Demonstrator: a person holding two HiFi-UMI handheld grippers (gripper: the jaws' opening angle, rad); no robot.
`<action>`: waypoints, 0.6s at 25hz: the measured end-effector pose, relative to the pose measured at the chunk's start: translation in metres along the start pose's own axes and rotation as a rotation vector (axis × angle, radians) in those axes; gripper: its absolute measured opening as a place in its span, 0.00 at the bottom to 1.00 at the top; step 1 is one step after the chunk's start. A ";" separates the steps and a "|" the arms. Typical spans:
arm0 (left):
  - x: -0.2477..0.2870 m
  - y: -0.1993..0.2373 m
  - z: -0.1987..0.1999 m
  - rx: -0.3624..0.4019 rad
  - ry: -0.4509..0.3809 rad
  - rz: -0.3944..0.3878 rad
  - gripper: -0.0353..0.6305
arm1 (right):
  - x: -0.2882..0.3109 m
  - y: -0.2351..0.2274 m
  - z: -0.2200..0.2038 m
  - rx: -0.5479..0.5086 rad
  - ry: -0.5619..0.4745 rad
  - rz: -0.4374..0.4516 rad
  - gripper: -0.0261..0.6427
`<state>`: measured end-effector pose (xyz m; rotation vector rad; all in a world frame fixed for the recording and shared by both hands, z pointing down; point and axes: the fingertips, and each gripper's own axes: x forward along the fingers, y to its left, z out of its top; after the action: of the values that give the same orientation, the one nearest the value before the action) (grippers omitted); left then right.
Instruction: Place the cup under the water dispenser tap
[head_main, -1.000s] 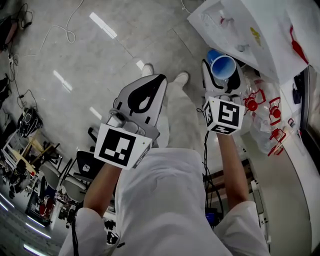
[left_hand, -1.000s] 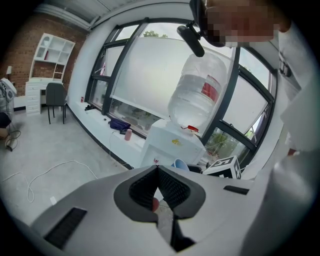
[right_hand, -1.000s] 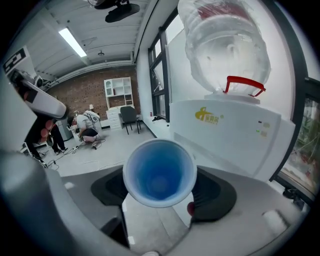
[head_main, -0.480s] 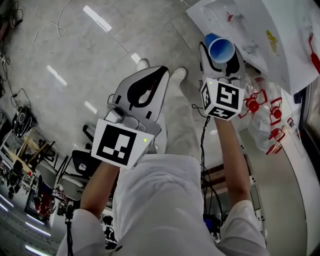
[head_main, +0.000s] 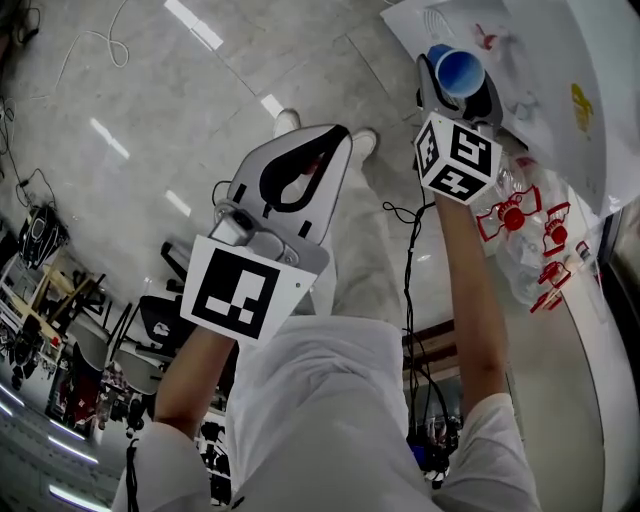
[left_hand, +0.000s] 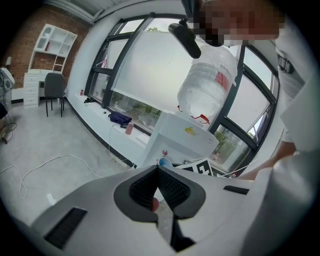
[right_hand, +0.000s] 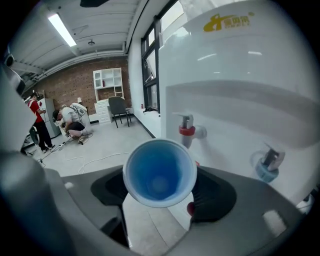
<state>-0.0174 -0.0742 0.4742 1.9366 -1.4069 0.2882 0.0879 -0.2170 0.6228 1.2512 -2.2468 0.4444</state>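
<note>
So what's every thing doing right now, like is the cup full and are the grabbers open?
cup: empty, held between the right gripper's jaws.
right gripper: shut on the cup.
left gripper: shut, nothing in it.
red tap: no water coming out.
blue tap: no water coming out.
water bottle: upside down on top of the water dispenser.

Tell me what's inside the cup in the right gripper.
Nothing: the right gripper view looks straight into the cup, held by the right gripper, showing bare blue walls and bottom, no water. Its outside wall is hidden behind the rim.
</note>
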 end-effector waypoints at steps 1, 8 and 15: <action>0.001 0.001 -0.002 -0.004 0.002 0.001 0.06 | 0.004 -0.003 -0.003 0.001 0.005 -0.006 0.59; 0.006 0.007 -0.011 -0.012 0.014 0.000 0.06 | 0.034 -0.018 -0.028 0.010 0.040 -0.030 0.59; 0.009 0.013 -0.021 -0.020 0.028 0.003 0.06 | 0.054 -0.026 -0.043 0.017 0.037 -0.056 0.59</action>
<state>-0.0210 -0.0690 0.4994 1.9074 -1.3893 0.3007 0.0990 -0.2455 0.6907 1.3004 -2.1756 0.4631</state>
